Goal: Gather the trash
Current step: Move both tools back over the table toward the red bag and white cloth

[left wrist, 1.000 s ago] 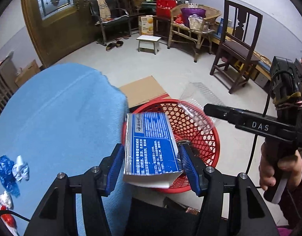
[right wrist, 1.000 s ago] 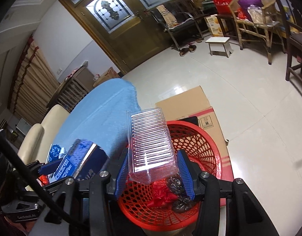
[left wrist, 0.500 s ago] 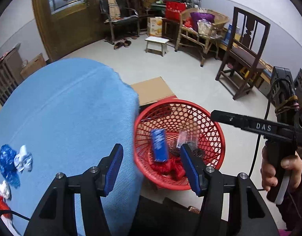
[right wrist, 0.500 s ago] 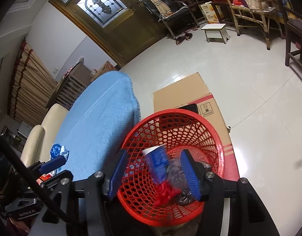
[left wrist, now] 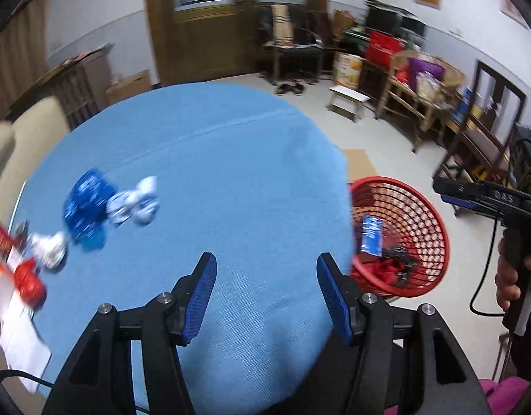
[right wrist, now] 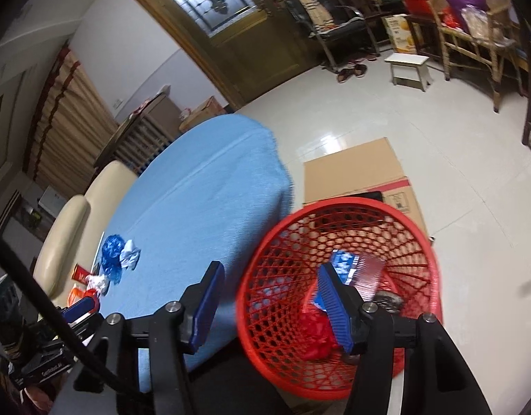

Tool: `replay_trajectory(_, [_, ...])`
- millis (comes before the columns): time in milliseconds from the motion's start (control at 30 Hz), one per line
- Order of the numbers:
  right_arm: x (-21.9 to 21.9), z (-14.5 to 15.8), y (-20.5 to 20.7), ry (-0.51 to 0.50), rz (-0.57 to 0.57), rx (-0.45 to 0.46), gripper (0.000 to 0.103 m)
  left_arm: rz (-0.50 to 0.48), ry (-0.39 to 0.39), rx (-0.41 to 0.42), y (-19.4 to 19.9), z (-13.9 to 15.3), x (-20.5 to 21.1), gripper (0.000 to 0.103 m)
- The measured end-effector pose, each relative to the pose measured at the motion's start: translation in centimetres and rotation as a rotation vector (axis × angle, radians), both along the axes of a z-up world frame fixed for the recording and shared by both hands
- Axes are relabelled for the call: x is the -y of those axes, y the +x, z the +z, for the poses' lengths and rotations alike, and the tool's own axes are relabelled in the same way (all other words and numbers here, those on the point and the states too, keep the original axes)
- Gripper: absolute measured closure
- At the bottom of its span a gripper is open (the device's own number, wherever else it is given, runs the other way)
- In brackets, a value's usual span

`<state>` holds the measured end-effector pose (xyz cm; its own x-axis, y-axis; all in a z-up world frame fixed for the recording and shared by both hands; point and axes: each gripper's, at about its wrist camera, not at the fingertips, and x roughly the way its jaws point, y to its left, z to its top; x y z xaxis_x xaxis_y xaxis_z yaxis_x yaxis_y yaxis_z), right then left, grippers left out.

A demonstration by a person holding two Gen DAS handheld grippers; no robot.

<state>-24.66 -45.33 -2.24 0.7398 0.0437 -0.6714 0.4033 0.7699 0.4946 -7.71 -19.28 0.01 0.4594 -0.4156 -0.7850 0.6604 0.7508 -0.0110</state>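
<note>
Round desk in blue cloth, red basket on the floor just beside its edge, already holding a blue carton. Both the left gripper and right gripper are apart, empty. Remaining crumpled wrappers lie across the desk from the basket; the next reach looks unobstructed over bare cloth

Round table at centre-left; basket on floor just right of its edge. Carton and wrappers inside basket. Flattened cardboard lies beyond and under basket. Crumpled wrappers on table's left side. Stool far right.
</note>
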Motion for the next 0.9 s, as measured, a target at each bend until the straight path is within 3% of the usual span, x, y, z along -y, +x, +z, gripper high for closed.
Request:
replay_trajectory(500, [-10.5,1.8,8.0,-0.085,0.255,-0.023,0.043,0.263,-0.057,-0.038,2.4,-1.9,-12.4,0.042])
replay_trajectory(900, [-17.7,1.8,14.1,-0.121,0.423,-0.041,0.043,0.512,-0.076,-0.024,6.7,-2.2,-22.1,0.042])
